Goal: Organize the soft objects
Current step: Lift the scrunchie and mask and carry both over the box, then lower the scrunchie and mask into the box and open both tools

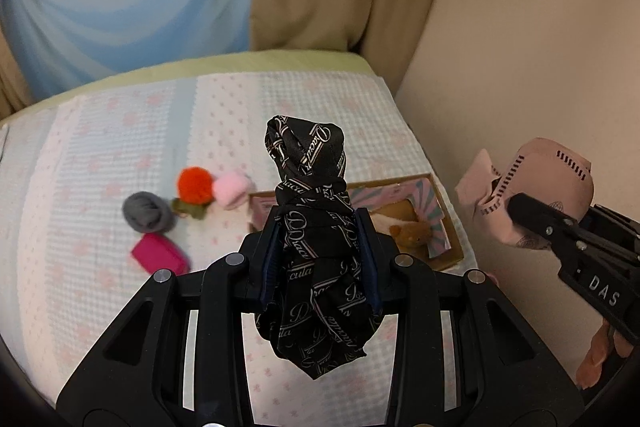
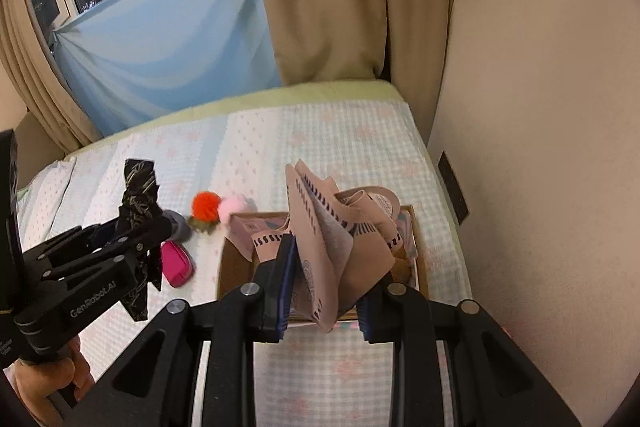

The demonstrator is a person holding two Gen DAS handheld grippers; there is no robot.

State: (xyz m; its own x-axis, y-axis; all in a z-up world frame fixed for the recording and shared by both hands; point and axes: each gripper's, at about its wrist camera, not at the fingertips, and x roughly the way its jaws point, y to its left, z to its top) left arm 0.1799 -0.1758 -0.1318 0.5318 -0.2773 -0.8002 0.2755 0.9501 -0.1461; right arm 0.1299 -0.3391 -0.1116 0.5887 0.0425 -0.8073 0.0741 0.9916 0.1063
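While both grippers hang above the bed, left gripper clamped on black printed scarf, right gripper clamped on pink fabric piece, over cardboard box.

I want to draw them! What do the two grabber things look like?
Both are black plastic. The left gripper and right gripper each have two fingers with dark blue ribbed pads, angled arms with triangle cut-outs, and round silver bolts. White letters on their sides read "GenRobot.AI" on the left and "DAS" on the right. A bare hand grips the left handle; no sleeve shows.
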